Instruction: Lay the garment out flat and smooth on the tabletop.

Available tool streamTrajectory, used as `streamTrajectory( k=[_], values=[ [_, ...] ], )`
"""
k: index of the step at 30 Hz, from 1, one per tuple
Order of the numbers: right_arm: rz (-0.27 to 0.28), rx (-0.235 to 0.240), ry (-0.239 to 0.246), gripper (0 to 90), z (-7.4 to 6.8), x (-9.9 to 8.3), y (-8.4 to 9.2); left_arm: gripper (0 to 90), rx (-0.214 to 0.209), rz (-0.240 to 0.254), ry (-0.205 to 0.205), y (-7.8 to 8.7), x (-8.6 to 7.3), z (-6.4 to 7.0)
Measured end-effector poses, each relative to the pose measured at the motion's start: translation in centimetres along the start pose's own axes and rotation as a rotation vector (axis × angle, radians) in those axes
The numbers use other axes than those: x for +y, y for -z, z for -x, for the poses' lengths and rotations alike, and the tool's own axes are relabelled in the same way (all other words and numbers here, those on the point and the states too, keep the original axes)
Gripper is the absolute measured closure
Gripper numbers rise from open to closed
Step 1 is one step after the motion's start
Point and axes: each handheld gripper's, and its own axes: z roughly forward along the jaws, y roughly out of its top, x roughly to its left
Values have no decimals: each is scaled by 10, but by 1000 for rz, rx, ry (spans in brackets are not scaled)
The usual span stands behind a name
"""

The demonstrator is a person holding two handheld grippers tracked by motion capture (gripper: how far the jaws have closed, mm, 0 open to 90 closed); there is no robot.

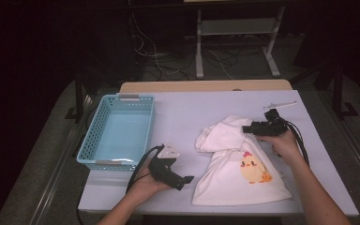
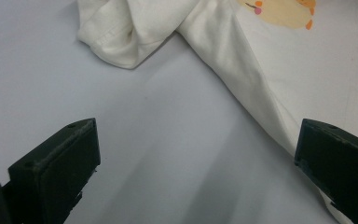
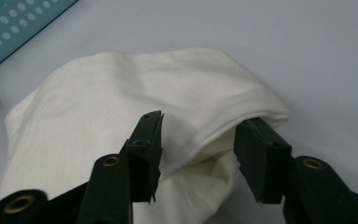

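A white cloth (image 1: 234,173) with a yellow chick print (image 1: 254,169) lies crumpled on the right half of the pale table (image 1: 187,112). My right gripper (image 1: 246,129) is at the cloth's bunched far end, pointing left. In the right gripper view, the right gripper (image 3: 203,121) stands open with a loose fold of the cloth (image 3: 121,88) between its jaws; one jaw rests on the fabric and the other sits at the fold's edge. My left gripper (image 1: 186,180) rests low near the front edge, left of the cloth. Its jaws (image 2: 196,135) are wide open over bare table, with the cloth's hem (image 2: 261,60) beside one jaw.
A light blue plastic basket (image 1: 90,136) stands at the table's left, and its corner appears in the right gripper view (image 3: 9,23). A thin white stick-like item (image 1: 281,104) lies at the back right. Dark floor, cables and a metal stand lie beyond the far edge.
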Motion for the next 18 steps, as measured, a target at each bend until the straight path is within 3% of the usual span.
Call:
streamTrajectory(
  k=[10,18],
  values=[
    [18,-10,56,848,-5,4,-2,0,-2,-2,1,0,0,-1],
    [77,-7,103,860,-15,8,12,0,-7,3,2,0,-1,0]
  ],
)
